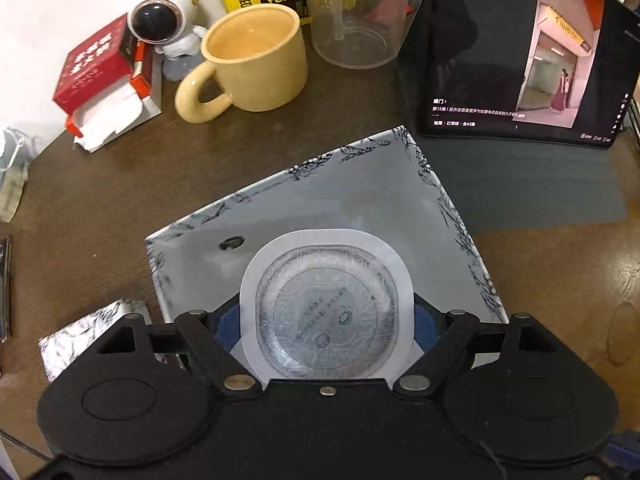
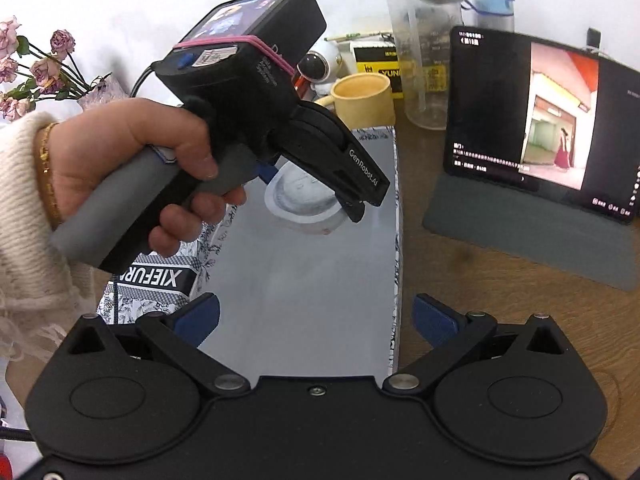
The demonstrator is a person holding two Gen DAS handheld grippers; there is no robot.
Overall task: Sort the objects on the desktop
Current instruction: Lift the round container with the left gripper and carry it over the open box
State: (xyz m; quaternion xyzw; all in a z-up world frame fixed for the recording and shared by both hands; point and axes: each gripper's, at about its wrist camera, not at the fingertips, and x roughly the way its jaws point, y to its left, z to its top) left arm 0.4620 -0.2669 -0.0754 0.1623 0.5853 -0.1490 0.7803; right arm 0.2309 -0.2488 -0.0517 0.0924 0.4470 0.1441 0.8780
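My left gripper (image 1: pixel 326 322) is shut on a white sealed pod (image 1: pixel 326 304) with a clear foil lid, its blue pads pressing on both sides. It holds the pod over the grey inside of an open box (image 1: pixel 340 192) with a floral-print rim. In the right wrist view a hand (image 2: pixel 132 160) in a cream sleeve holds that gripper, and the pod (image 2: pixel 304 200) is tilted over the far part of the box (image 2: pixel 304 280). My right gripper (image 2: pixel 316 316) stands open over the near end of the box with nothing between its fingers.
The floral box lid (image 2: pixel 160 280) lies left of the box. Behind stand a yellow mug (image 1: pixel 256 56), an astronaut figure (image 1: pixel 160 20), a red carton (image 1: pixel 96 64) and a clear jug (image 1: pixel 360 12). A lit tablet (image 1: pixel 520 52) is propped at the right; dried flowers (image 2: pixel 36 64) are at the far left.
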